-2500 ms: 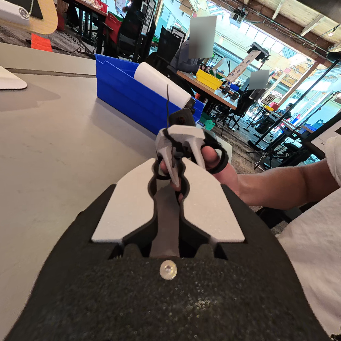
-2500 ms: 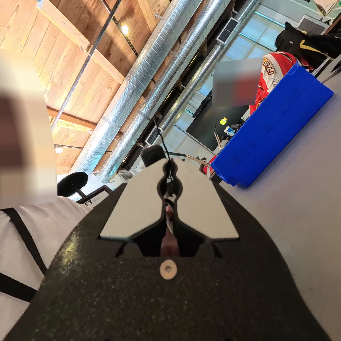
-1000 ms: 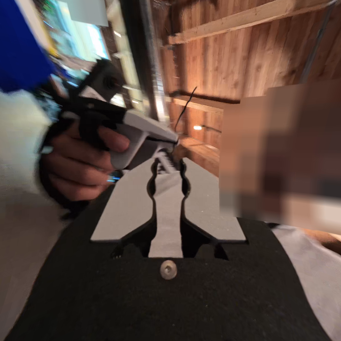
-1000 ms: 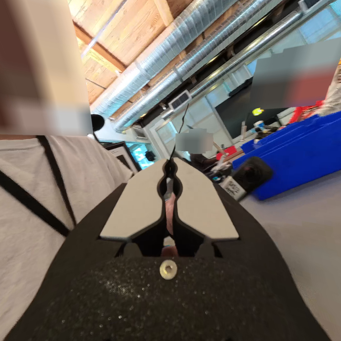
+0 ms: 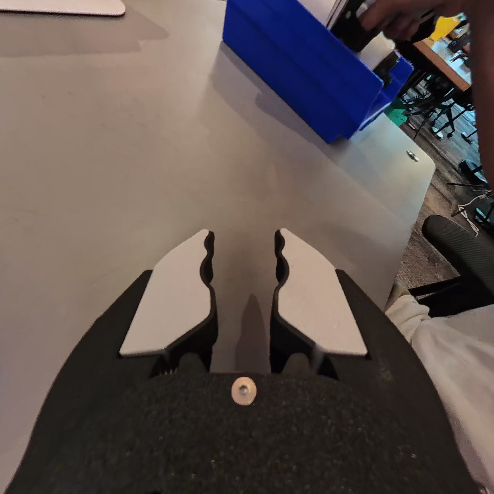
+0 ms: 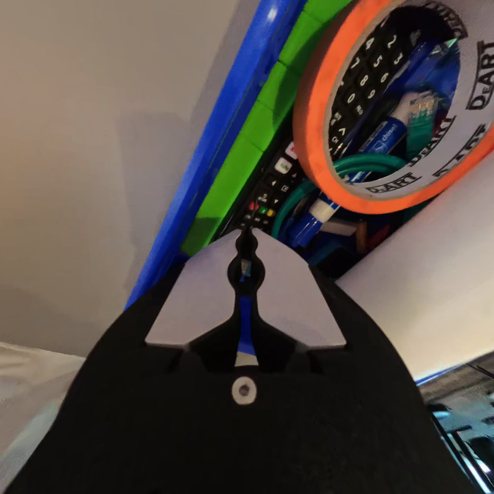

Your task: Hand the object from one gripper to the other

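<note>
**A:** Left wrist view first. What do I have?

**B:** Your left gripper (image 5: 243, 240) is spread wide with nothing between its fingers, low in the frame over the bare grey table (image 5: 107, 160). The blue bin (image 5: 307, 66) is at upper right, and your other hand (image 5: 395, 18) is above it in the top right corner.

**A:** And the right wrist view?

**B:** Your right gripper (image 6: 247, 232) is pressed together at mid-frame. A thin black strand (image 6: 254, 213) pokes out past its tips, so it looks pinched there. Behind it is the open bin, with a green block (image 6: 240, 165), a remote control (image 6: 270, 192), blue markers (image 6: 307, 227) and an orange tape roll (image 6: 315, 120) at upper right.

**A:** So which step is this?

**B:** I judge the pass itself done: the right side holds the strand and the left is empty. Next, either lower the strand into the bin and let go, or bring your grippers together again. Keep your squeeze firm, because a strand that thin could slip.
</note>
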A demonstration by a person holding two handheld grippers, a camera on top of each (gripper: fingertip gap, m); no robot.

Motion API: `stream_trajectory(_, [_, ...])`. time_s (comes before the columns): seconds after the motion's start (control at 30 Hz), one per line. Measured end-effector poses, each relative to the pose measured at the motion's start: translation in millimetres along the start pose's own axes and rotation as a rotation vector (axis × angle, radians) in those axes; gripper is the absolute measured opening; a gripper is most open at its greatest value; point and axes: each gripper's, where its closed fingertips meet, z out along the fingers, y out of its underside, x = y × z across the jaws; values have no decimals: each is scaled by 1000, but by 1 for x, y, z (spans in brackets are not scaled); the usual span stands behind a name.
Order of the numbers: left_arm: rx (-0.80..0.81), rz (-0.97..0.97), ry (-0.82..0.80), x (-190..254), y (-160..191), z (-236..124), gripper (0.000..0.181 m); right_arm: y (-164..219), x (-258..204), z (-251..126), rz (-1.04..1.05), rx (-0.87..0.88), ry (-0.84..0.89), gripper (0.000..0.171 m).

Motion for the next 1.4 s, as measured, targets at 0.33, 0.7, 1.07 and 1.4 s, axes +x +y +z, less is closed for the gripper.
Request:
stream_trajectory(0.33, [-12, 8, -66, -17, 3, -8, 44, 0, 8, 8, 14, 28, 20, 6])
stream_trajectory(0.7, [348, 110, -359, -54, -38, -100, 36, 22, -12, -117, 193, 993, 169, 43])
stream_trajectory(1.07, [345, -119, -800, -144, 19, -207, 36, 109, -8, -57, 588, 1334, 193, 50])
stream_trajectory(1.4, [161, -44, -824, -140, 33, -187, 36, 94, -25, -45, 488, 1275, 106, 47])
